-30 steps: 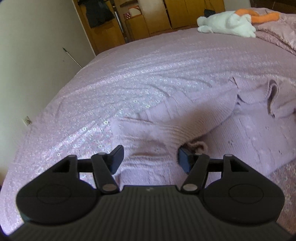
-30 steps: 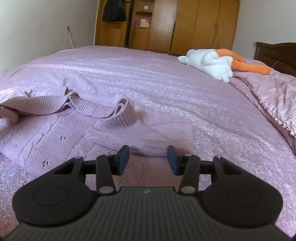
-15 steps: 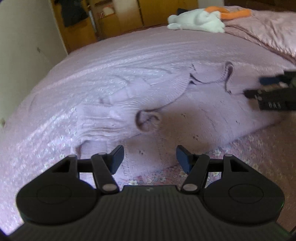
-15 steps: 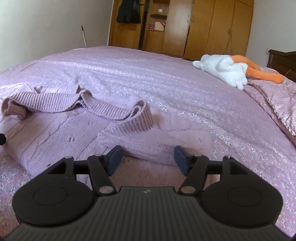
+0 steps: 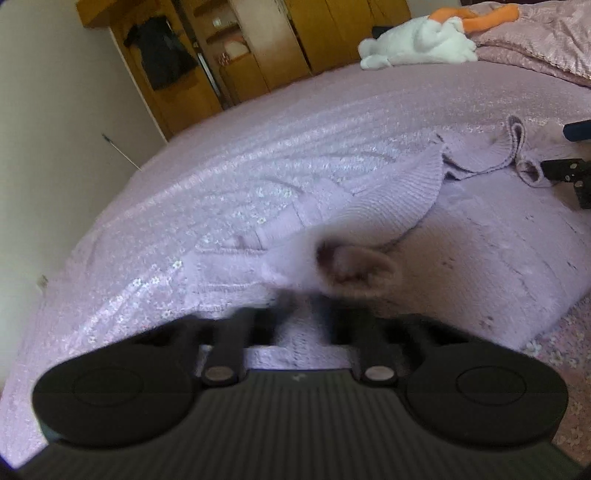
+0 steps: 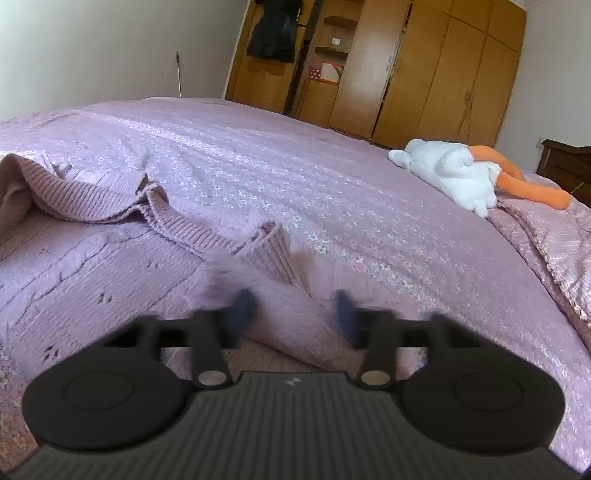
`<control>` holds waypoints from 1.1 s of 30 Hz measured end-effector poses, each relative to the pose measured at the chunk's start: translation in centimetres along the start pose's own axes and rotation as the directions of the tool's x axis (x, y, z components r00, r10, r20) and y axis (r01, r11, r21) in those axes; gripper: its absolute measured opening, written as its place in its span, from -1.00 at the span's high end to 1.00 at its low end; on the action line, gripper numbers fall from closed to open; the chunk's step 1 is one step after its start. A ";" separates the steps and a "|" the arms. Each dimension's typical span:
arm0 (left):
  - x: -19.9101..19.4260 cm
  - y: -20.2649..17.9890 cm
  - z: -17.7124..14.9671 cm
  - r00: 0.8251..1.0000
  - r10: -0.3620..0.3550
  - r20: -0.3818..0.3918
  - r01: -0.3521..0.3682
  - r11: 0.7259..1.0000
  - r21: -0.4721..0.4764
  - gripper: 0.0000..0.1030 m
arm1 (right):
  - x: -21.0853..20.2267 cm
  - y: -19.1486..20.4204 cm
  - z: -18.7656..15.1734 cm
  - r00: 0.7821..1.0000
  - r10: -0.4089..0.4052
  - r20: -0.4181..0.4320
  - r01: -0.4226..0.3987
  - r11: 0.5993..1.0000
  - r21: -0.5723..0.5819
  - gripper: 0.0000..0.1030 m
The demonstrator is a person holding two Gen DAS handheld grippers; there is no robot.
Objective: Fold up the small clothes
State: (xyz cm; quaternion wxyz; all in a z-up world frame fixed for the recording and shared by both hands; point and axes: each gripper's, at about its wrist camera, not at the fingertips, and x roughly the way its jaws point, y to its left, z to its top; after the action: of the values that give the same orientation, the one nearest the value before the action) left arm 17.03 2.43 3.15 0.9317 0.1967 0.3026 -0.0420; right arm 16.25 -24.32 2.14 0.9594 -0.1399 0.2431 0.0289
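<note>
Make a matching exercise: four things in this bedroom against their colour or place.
Things:
1. knitted lilac sweater
2. white plush toy with orange legs
3. dark garment
4. wooden wardrobe

Descriptions:
A. hanging at the far wall
B. spread on the floral bedspread, just ahead of both tools
C. lying at the bed's far right
D. honey-brown doors

Pairs: 1-B, 2-C, 3-A, 4-D

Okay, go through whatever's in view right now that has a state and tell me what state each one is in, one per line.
sweater: lying on the bed, partly folded, sleeves drawn in over the body
left gripper: jaws blurred, close together on the sleeve cuff
right gripper: jaws open, astride a sleeve fold
plush toy: lying on its side
wardrobe: one section open, showing shelves
</note>
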 end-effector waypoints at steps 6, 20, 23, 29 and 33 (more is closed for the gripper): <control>2.2 3.7 2.1 0.995 0.103 0.017 -0.103 0.995 -0.016 0.75 | 2.3 -3.5 1.0 0.996 -0.088 -0.020 0.090 0.989 0.115 0.80; 7.1 9.1 2.8 0.988 0.118 -0.104 -0.136 0.975 -0.179 0.56 | 3.3 -8.6 0.8 0.993 -0.094 -0.070 0.113 0.923 0.369 -0.11; 6.5 9.1 2.6 0.988 0.117 -0.100 -0.133 0.975 -0.179 0.42 | 3.2 -9.8 1.4 0.999 -0.025 -0.038 0.038 0.908 0.417 -0.12; 5.0 8.8 2.1 0.990 0.093 -0.105 -0.112 0.976 -0.188 0.39 | 7.1 -10.2 2.3 0.986 0.111 -0.125 -0.047 0.902 0.430 -0.08; 4.1 8.5 1.5 0.993 0.051 -0.108 -0.073 0.973 -0.220 0.40 | 7.6 -8.7 2.3 0.982 0.134 -0.133 -0.080 0.934 0.349 0.70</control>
State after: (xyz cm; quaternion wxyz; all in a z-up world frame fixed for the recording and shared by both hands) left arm 22.83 9.83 4.82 0.9321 0.1019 0.3461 0.0315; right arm 25.04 -32.10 2.66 0.9443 0.0407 0.3254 0.0276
